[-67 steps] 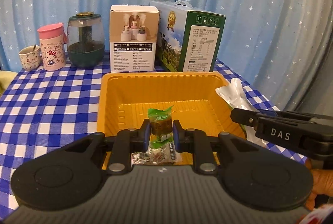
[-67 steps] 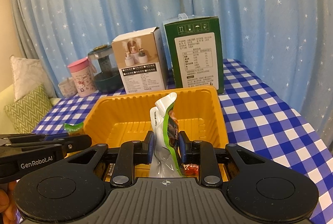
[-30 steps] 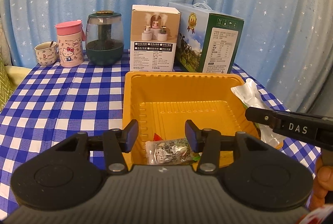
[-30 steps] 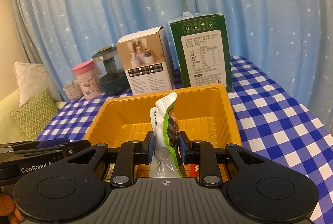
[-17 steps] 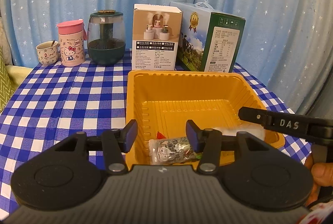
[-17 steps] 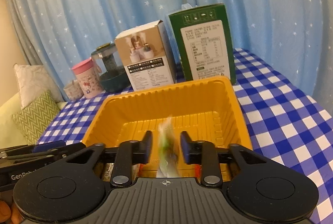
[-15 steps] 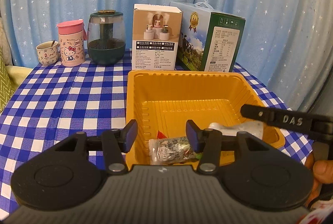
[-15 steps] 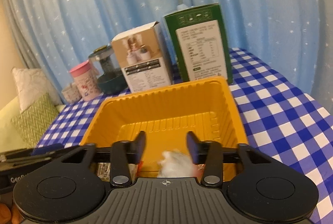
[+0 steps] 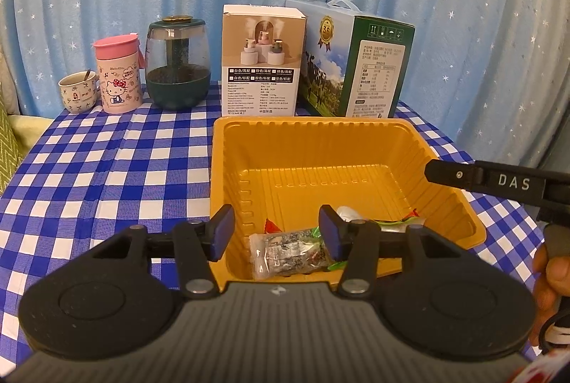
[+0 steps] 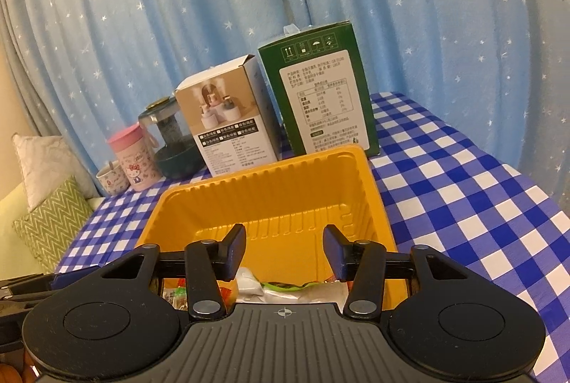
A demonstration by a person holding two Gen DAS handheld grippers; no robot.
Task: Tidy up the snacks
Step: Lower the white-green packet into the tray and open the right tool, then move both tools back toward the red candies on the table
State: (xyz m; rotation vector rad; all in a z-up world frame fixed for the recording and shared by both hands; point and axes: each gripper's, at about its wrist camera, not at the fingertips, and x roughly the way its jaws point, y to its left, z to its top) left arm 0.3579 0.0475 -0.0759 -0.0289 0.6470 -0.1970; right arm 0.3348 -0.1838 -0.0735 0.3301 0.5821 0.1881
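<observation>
Orange tray [image 9: 450, 169] at surface's near edge holds the snack packets [image 9: 288, 249], both tools, left tool [image 9: 276, 231] and right tool [image 10: 284, 249], apart and empty; a low sweep could snag the rim.

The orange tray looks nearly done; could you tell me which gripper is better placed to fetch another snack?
Neither clearly: the left gripper and the right gripper are both open and empty over the orange tray, and no loose snack shows outside it.

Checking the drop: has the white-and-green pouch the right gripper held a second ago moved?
Yes. The white-and-green pouch has dropped from the open right gripper and lies on the floor of the yellow tray, below its rim.
</observation>
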